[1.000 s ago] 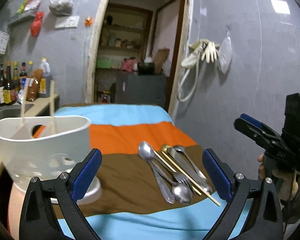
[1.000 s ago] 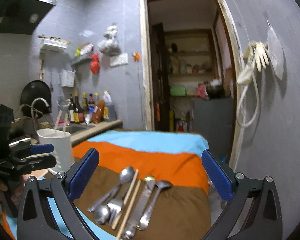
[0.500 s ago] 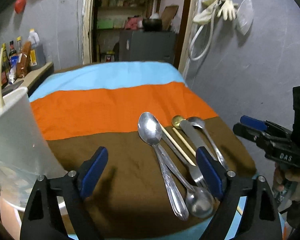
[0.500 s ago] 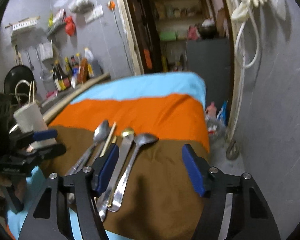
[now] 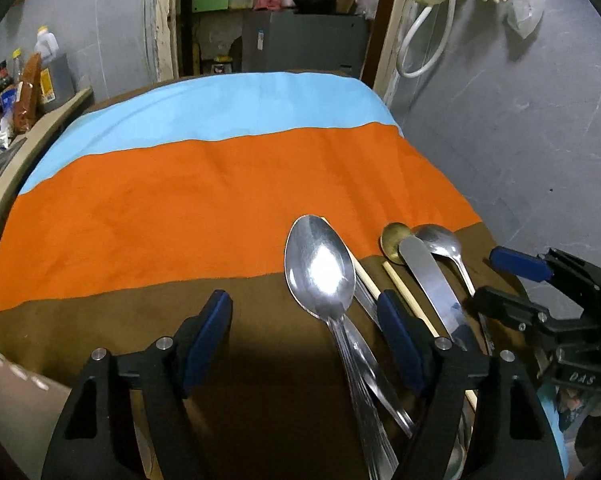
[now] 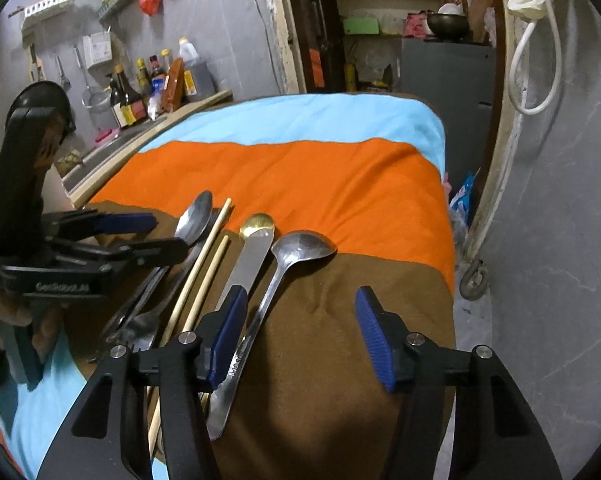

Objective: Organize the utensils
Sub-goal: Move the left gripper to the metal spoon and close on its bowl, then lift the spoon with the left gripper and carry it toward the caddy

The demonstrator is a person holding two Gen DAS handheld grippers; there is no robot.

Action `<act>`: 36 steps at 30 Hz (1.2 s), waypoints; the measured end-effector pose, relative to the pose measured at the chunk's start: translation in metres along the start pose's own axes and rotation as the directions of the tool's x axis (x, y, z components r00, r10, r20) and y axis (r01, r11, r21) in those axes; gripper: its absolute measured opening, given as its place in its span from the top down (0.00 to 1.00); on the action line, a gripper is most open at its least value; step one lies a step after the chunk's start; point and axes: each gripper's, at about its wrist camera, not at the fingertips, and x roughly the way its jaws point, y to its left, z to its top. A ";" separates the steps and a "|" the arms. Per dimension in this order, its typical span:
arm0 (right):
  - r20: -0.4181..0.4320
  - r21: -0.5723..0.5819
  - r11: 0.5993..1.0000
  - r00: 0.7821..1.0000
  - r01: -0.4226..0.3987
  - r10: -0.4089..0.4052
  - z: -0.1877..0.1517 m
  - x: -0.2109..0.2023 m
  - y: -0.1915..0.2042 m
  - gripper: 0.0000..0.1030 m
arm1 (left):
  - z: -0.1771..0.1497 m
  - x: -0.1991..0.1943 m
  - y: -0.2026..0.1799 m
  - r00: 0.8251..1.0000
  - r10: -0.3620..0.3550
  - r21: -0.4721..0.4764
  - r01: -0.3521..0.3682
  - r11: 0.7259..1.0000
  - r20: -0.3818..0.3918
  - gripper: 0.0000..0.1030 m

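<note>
- Striped cloth (image 5: 220,184) covers the table.
- Left claw (image 5: 304,340), closing but parted and empty: big spoon (image 5: 320,268) between its tips.
- Right claw (image 6: 300,336), narrowing, parted, empty: ladle spoon (image 6: 300,246) just ahead.

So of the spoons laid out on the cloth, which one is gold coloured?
The small gold spoon: only its round bowl shows, its handle hidden under the table knife. The large spoon and ladle-like spoon are silver.
</note>
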 end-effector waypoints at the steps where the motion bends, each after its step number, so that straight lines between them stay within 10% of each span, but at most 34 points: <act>1: -0.006 0.005 1.000 1.000 -0.004 0.004 0.000 0.001 -0.001 0.49 | 0.002 0.002 0.000 1.000 0.001 -0.002 -0.001 1.000 -0.002 0.32; 9: -0.024 -0.022 1.000 1.000 0.015 -0.016 0.004 0.009 0.004 0.49 | 0.010 0.010 -0.006 1.000 0.026 0.026 -0.026 0.999 -0.001 0.34; 15: -0.050 -0.061 0.997 0.998 0.038 -0.041 0.011 0.020 0.007 0.49 | 0.012 0.011 0.000 1.000 0.001 0.002 -0.001 1.000 0.007 0.66; 36: -0.115 -0.050 0.997 0.992 0.053 -0.058 0.033 0.046 0.002 0.65 | 0.008 -0.028 -0.003 0.980 -0.126 -0.004 0.128 0.992 0.151 0.67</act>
